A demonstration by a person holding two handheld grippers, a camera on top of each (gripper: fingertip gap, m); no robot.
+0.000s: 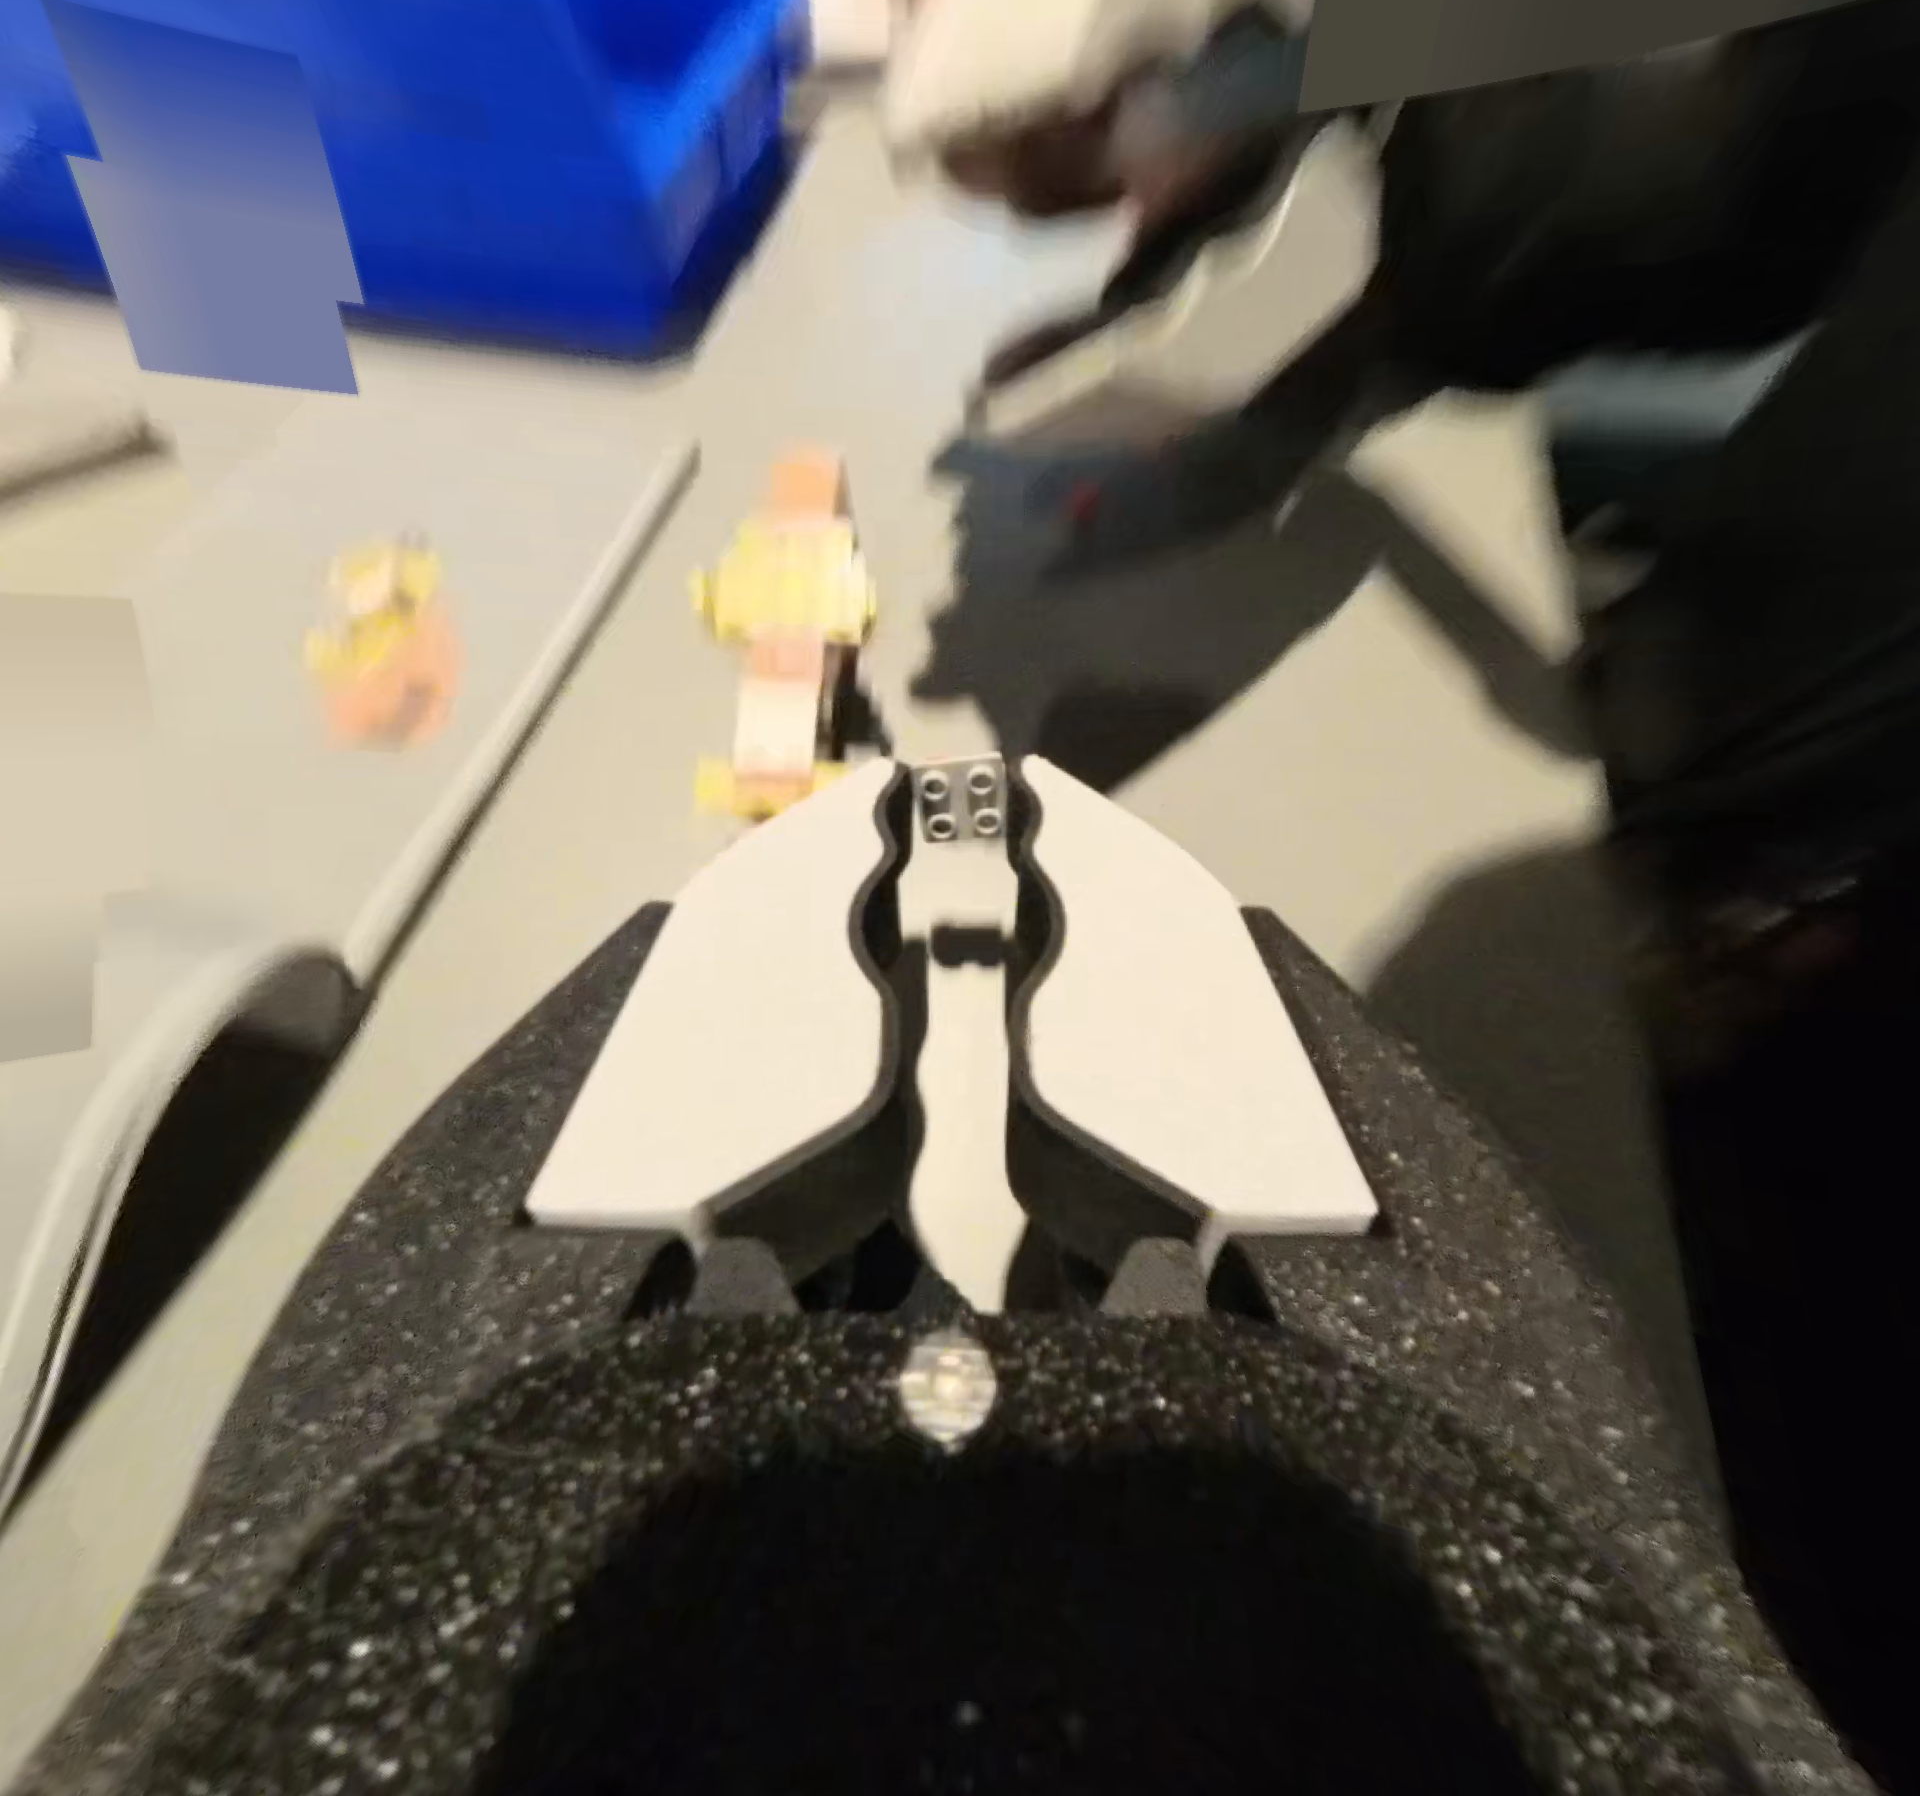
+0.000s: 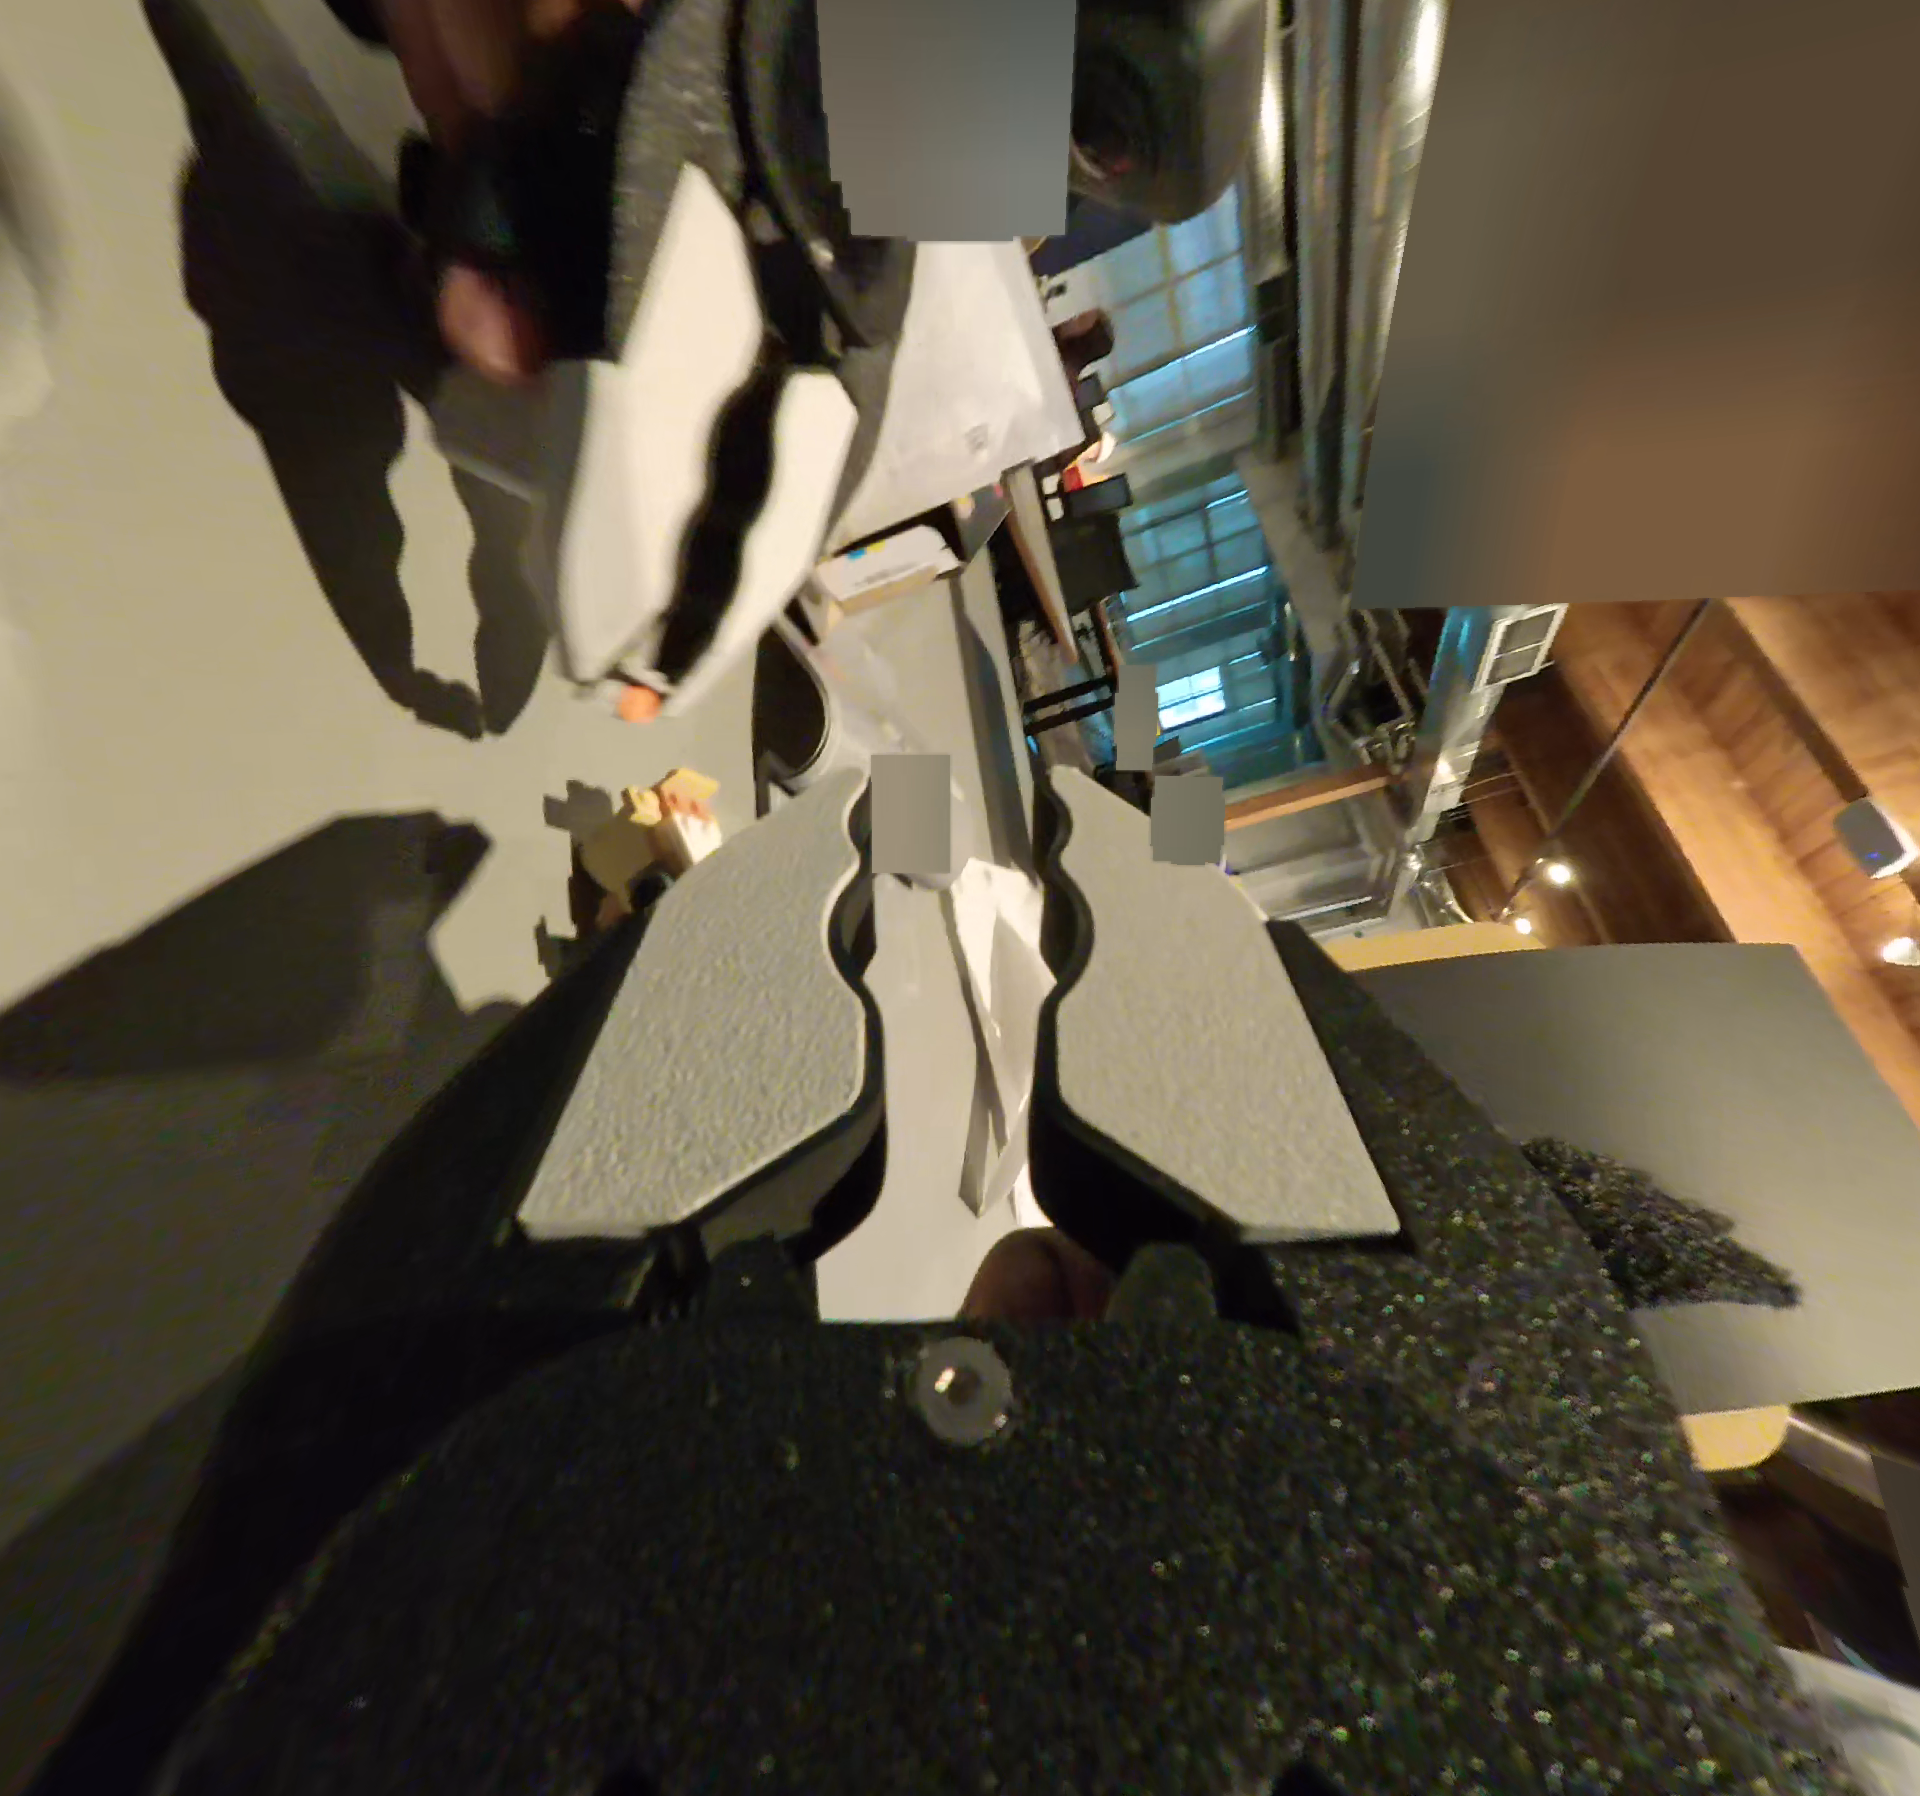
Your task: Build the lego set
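Left tongs [image 1: 961, 804]: nearly closed, pinching a small grey four-stud plate [image 1: 961, 804] at the very tips, studs facing the camera; carried above the counter [image 1: 312, 811].
Right tongs [image 2: 951, 837]: jaws parted with a clear gap, nothing visibly between them, though a masking patch covers part of the gap at the tips; tilted steeply, pointing past the counter edge toward the room.
Partial model [image 1: 795, 634]: yellow, tan and white assembly lying on the counter just beyond the left tips; blurred, detail not readable.
Second cluster [image 1: 379, 640]: yellow and orange pieces, well apart to the left, also blurred.
Blue bin [image 1: 416, 84]: at the far side of the counter, contents unseen.
Handling, plate: judged light, rigid and smooth-sided; likely to twist or pop free if squeezed off-centre. Best held by two opposite edges, as here, leaving studs and underside free.
Handling, model: judged stiff but loosely joined; brace it low on its sides before pressing a piece on.
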